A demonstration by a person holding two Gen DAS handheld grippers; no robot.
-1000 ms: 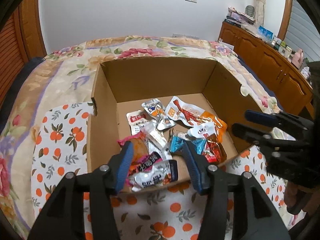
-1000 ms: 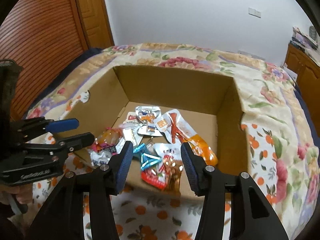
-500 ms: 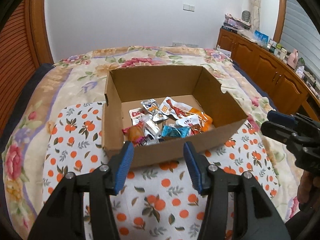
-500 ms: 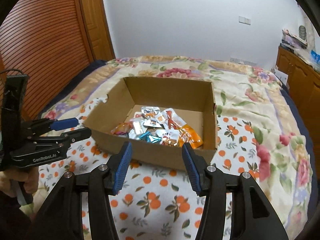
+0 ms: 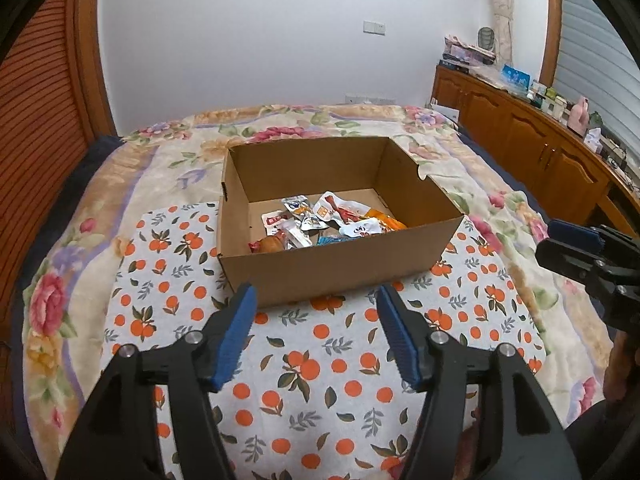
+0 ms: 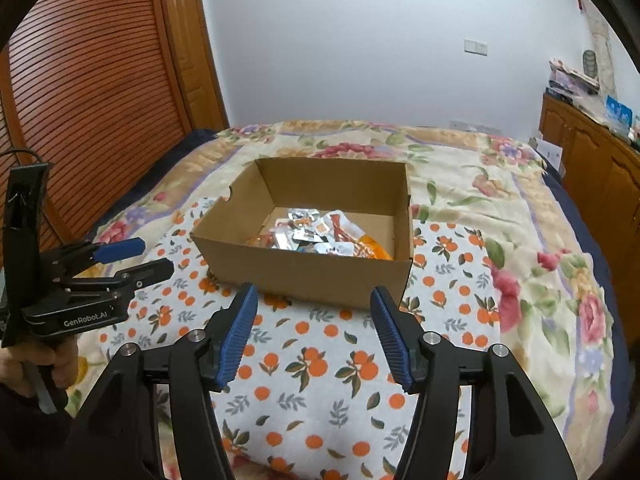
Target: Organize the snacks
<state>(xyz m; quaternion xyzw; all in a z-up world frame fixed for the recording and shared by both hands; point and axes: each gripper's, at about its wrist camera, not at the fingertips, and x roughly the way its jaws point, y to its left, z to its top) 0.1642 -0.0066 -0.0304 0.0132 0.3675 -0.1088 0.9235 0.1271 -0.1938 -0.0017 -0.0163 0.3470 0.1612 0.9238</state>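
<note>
Snacks (image 5: 328,220) boxed in carton (image 5: 340,268); my left claw (image 5: 314,330) and right claw (image 6: 312,330) opening, empty (next: nothing left to grasp, I judge).

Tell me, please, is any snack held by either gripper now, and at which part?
Nothing is held. The left gripper and right gripper are both opening with nothing between the fingers; the snack packets lie in the cardboard box.

Box (image 5: 340,276): on the cloth (image 5: 328,364), on the bed (image 5: 168,160)
Snacks (image 5: 328,220): inside the box
Cabinets (image 5: 532,140): right of the bed — wall (image 5: 260,32) behind
</note>
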